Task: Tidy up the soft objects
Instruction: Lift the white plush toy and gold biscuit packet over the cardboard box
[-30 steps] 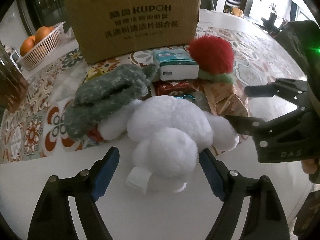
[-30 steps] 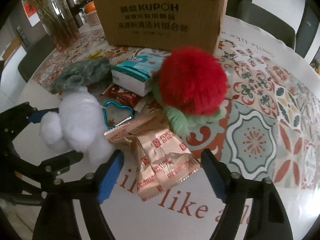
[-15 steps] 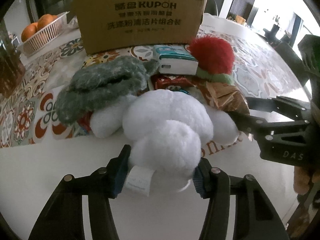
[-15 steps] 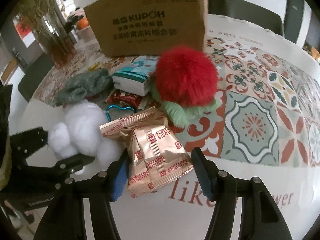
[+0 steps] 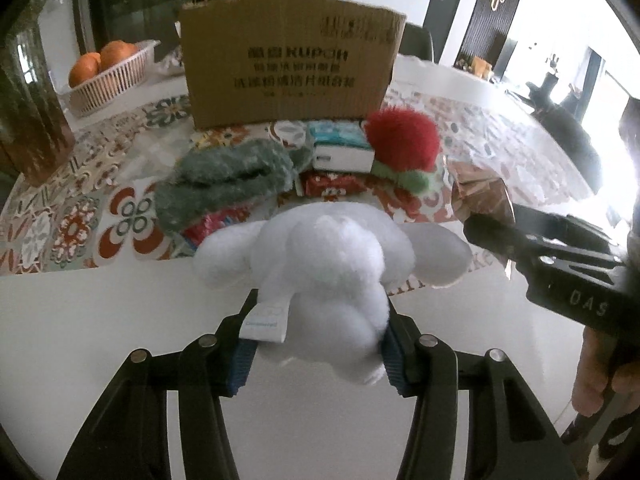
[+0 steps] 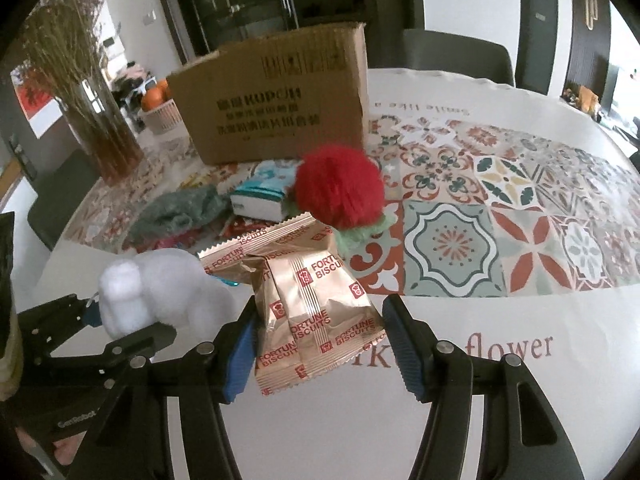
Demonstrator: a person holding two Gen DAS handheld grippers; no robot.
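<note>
Both your grippers are closed on a load, near the table's bare white edge.

Your left gripper (image 5: 316, 344) has just closed its blue pads on the rear of the white plush toy (image 5: 332, 256), squeezing its rear between them. Your right gripper (image 6: 320, 344) has closed in the same moment on the gold biscuit packets (image 6: 308, 300); the left pad presses the foil, the right pad's contact is hard to tell. The two grippers sit close side by side. Ahead, the grey-green plush (image 5: 228, 176), the tissue pack (image 5: 340, 146) and the red pom-pom toy (image 6: 340, 188) crowd the space before the cardboard box (image 6: 280, 116). The patterned tablecloth (image 6: 520, 216) to your right lies open, as does the white strip nearest you.
</note>
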